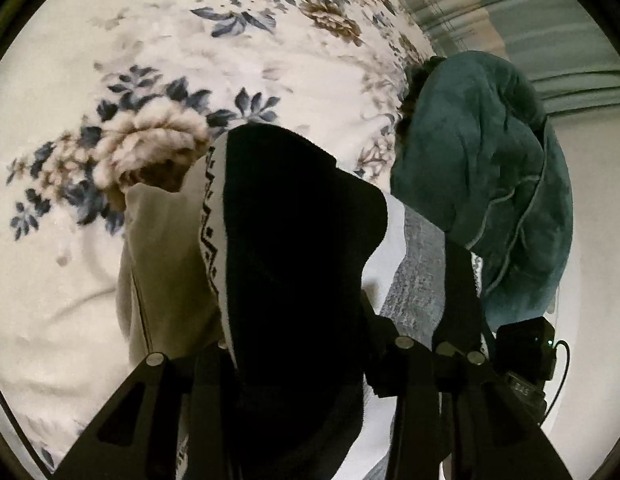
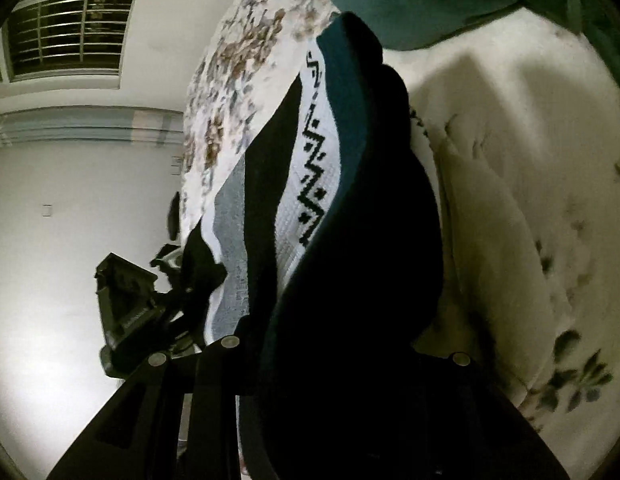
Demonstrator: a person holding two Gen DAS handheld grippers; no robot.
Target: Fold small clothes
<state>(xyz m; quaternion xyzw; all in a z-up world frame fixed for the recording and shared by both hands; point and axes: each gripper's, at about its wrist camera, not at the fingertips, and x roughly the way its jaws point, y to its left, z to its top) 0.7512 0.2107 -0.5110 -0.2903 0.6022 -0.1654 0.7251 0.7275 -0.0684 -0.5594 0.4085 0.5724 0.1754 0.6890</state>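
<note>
Over the floral bedspread (image 1: 109, 40) both grippers are carrying the black-and-white patterned knit (image 1: 293, 240), fingers of each clenching its edge. It's hanging bunched, so it's risking slipping free or snagging the teal towel (image 1: 490, 168) nearby.
</note>
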